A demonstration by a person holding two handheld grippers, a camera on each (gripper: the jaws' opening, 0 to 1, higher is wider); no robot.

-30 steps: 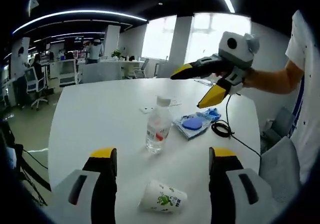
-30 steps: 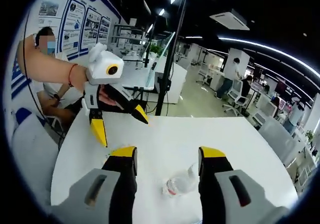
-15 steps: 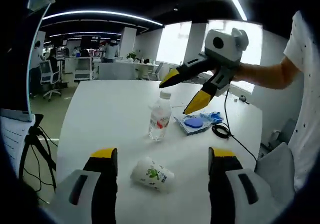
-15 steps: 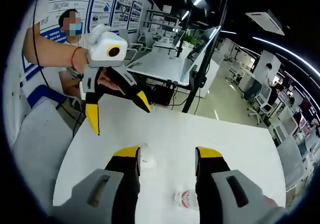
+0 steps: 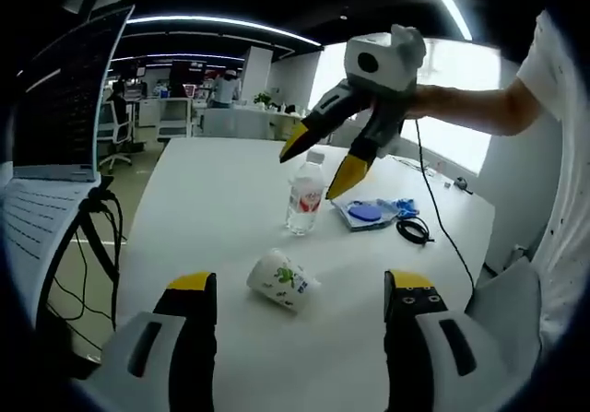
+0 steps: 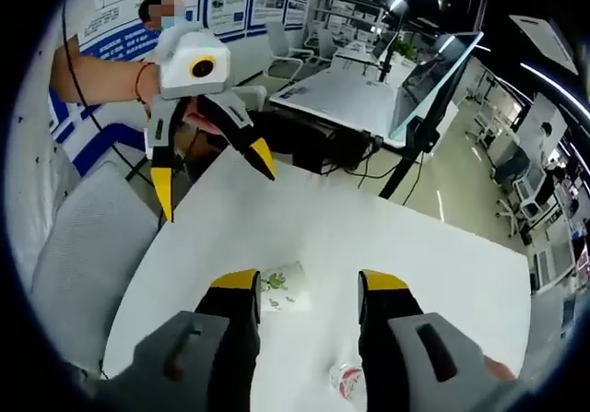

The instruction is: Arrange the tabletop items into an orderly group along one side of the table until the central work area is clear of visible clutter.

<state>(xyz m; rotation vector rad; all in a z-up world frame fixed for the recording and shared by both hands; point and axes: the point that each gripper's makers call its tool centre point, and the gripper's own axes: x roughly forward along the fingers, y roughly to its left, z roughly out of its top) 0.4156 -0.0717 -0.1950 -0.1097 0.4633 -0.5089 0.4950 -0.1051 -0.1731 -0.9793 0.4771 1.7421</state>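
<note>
While the left gripper (image 5: 295,292) stood with jaws spread and empty in the left gripper view, a paper cup (image 5: 282,280) lay on its side on the white table (image 5: 203,209) between them. Beyond it a water bottle (image 5: 305,194) stood upright, with a blue packet (image 5: 369,214) and black cable (image 5: 415,230) beside. The right gripper (image 5: 316,165) hovered above the bottle, jaws apart.

Seen from the right gripper view, the right gripper (image 6: 302,288) was spread, empty, over cup (image 6: 282,289) and bottle (image 6: 348,382); the left gripper (image 6: 212,182) hung open.
</note>
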